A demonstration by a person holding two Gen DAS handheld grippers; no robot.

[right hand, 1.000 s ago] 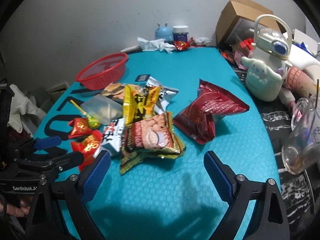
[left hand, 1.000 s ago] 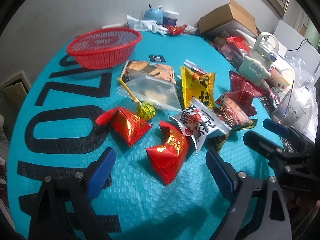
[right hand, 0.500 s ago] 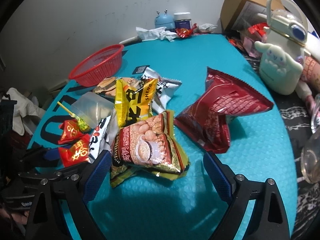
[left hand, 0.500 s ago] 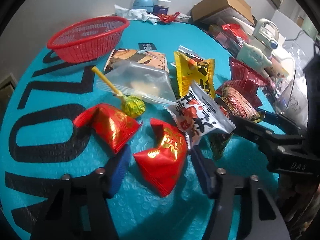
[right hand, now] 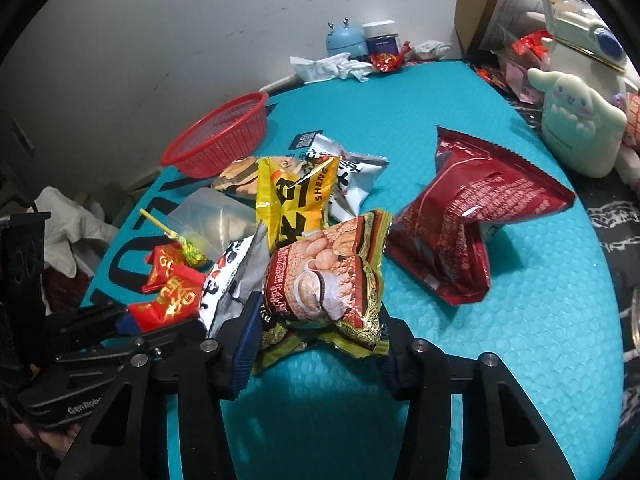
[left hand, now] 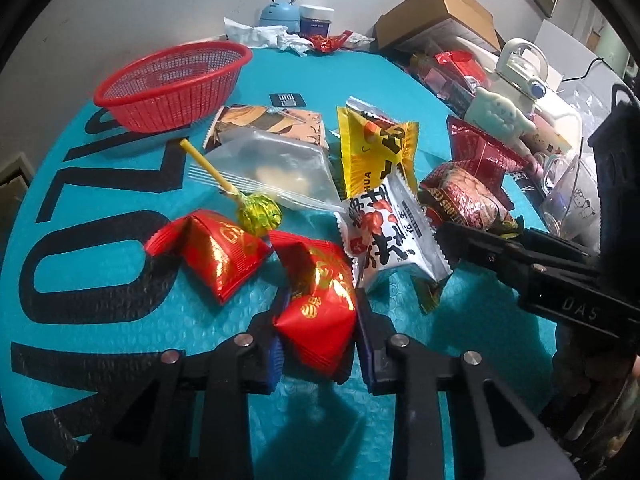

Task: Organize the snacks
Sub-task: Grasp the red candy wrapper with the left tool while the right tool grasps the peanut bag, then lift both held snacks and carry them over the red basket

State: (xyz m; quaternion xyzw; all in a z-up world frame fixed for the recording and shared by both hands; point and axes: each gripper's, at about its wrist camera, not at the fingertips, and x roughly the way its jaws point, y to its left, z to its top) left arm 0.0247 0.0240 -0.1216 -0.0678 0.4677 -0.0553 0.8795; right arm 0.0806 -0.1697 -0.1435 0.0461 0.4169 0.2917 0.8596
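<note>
On the teal mat lies a pile of snacks. My left gripper (left hand: 319, 322) is shut on a red-and-gold packet (left hand: 320, 296); the right wrist view shows that packet (right hand: 172, 300) too. My right gripper (right hand: 318, 322) has its jaws closing on a peanut packet (right hand: 320, 276), and both pads press its crumpled sides. A second red packet (left hand: 216, 252), a green lollipop (left hand: 258, 216), a white packet (left hand: 388, 232), a yellow packet (left hand: 372, 148) and a clear bag (left hand: 272, 164) lie beyond. The empty red basket (left hand: 168, 80) stands at the far left.
A large dark red bag (right hand: 472, 216) lies right of the pile. A cream character bottle (right hand: 576, 120), a glass jug (left hand: 568, 200) and a cardboard box (left hand: 436, 16) crowd the right edge. Crumpled tissue (right hand: 320, 66) and small jars sit at the back wall.
Both pairs of jaws went from wide open to closed: the left on the red-and-gold packet, the right on the peanut packet. The right gripper moved in closer to the pile.
</note>
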